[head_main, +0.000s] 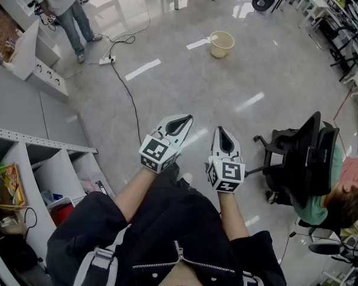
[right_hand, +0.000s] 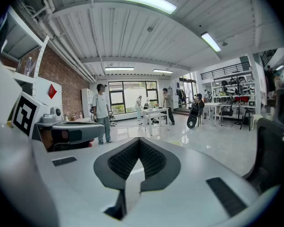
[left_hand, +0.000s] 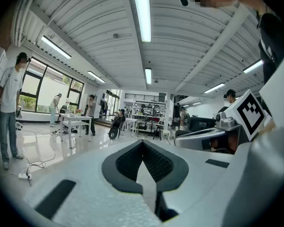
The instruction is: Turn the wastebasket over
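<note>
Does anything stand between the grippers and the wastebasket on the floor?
Nothing visible does. Bare floor lies between the left gripper, the right gripper and the wastebasket; the black cable and the office chair are off to the sides.

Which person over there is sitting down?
The person in the green shirt, at the black chair on the right, is sitting. The other person, in jeans at the top left, is standing up.
</note>
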{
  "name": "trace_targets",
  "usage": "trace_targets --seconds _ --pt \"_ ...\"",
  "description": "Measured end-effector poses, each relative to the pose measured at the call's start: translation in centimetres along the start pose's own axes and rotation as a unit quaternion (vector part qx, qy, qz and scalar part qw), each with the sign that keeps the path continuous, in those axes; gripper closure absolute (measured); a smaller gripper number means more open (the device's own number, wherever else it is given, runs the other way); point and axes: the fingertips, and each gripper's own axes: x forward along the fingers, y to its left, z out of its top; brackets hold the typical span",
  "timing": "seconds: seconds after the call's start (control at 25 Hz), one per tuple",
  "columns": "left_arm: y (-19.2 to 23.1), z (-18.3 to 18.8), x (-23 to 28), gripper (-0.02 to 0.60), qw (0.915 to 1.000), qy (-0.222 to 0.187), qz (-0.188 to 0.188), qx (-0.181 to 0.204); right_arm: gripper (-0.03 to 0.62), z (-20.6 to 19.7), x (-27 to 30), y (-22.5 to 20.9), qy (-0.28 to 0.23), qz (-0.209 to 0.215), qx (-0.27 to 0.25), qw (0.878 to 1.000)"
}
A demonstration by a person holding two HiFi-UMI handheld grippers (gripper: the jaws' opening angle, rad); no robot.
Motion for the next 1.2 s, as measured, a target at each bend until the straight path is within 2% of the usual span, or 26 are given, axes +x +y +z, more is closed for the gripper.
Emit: trace_targets --seconds 0.72,1.2 --pt "-0.16 -0.05 -0.26 0.577 1.0000 0.002 -0.002 -0.001 0.583 0.29 -0.33 0.48 -0.017 0.008 0.019 1.000" --pt "-0.58 0.00 -0.15 0.577 1.0000 0.001 -0.007 0.000 0.583 0.30 -0.71 0.12 -0.018 -0.003 0.014 1.000"
